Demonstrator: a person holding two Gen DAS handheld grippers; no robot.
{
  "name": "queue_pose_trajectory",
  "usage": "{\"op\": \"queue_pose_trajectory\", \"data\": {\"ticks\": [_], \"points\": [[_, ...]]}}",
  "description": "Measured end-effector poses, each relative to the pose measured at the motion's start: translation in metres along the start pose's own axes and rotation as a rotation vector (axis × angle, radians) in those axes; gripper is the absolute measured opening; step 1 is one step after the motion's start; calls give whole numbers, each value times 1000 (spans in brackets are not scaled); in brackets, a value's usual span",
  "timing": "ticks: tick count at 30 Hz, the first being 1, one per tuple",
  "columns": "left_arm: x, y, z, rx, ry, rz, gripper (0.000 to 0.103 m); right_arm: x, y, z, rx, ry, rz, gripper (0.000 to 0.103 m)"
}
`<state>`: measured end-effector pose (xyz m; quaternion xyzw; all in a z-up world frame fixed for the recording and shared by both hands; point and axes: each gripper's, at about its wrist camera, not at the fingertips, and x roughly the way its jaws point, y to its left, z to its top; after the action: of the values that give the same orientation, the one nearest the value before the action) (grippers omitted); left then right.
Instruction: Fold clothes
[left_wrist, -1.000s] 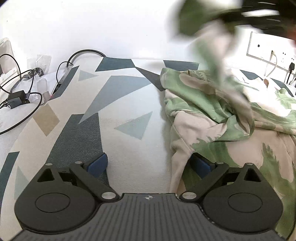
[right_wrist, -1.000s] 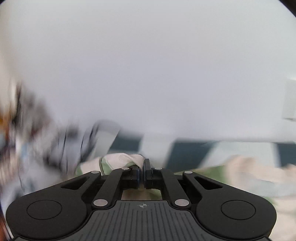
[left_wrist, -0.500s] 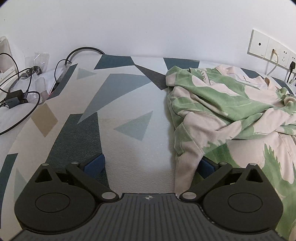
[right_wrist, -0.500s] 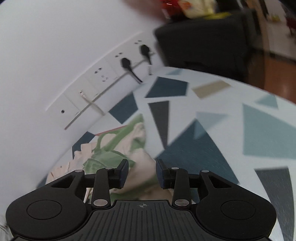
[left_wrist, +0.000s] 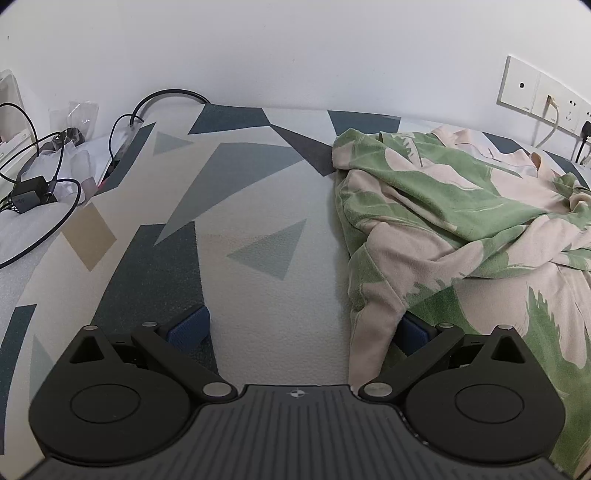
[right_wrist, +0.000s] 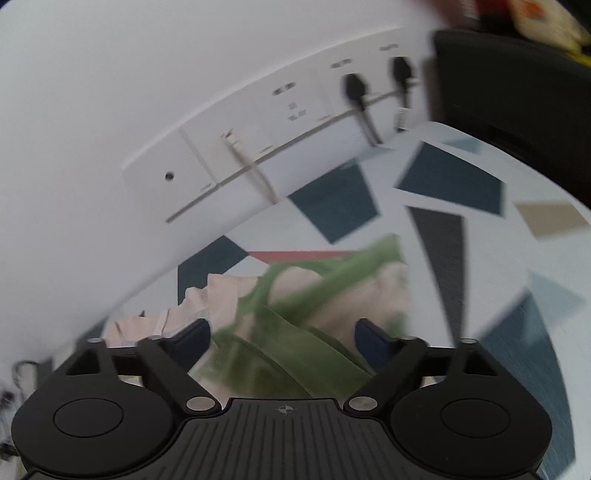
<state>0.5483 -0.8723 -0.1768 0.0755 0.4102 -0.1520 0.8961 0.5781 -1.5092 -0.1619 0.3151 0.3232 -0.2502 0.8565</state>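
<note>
- While the green and pink garment (left_wrist: 454, 229) lies crumpled in a heap on the patterned counter (left_wrist: 258, 192), no fold shows yet; judged from this, the task has barely begun.
- The left claw (left_wrist: 299, 326) stands wide apart, empty, one pad against the garment's near edge.
- The right claw (right_wrist: 284, 338) has just been opening; its pads are now apart above the cloth, pressing on nothing.
- Left to do: spread the garment flat, then fold it.
- Cables (left_wrist: 48, 162) and a black adapter (left_wrist: 29, 194) crowd the counter's left end; wall sockets (right_wrist: 288, 122) with plugs sit just behind the heap, leaving little room there.
</note>
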Motion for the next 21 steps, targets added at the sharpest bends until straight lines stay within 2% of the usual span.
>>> {"op": "queue_pose_trajectory", "data": {"ticks": [2, 4, 5, 6, 7, 8, 9, 11, 15, 18, 19, 21], "points": [[0, 0, 0, 0, -2, 0, 103, 22, 21, 4, -83, 60, -38, 84], [0, 0, -1, 1, -6, -1, 103, 40, 36, -2, -173, 126, -129, 68], [0, 1, -1, 1, -8, -1, 103, 49, 43, -5, -218, 158, -178, 48], [-1, 1, -2, 1, -10, -1, 103, 52, 44, -8, -221, 164, -194, 32], [-1, 1, -2, 0, -12, -1, 103, 51, 41, -10, -200, 162, -182, 27], [-1, 1, -2, 0, -12, -1, 103, 47, 40, -11, -186, 154, -167, 11], [0, 1, -2, 0, -10, -1, 103, 44, 39, -11, -176, 144, -154, 5], [0, 1, 0, -1, 1, -2, 103, 26, 40, -7, -163, 70, -120, 4], [1, 1, 2, 5, 11, -8, 103, -53, 40, 5, -112, -217, 143, 4], [1, 1, 0, 7, 4, -11, 103, -114, 24, -4, -98, -386, 205, 4], [1, 1, 0, 7, 2, -11, 103, -127, 12, -10, -78, -398, 204, 4], [1, 2, -1, 10, -1, -13, 103, -133, -18, -29, -49, -332, 168, 10]]}}
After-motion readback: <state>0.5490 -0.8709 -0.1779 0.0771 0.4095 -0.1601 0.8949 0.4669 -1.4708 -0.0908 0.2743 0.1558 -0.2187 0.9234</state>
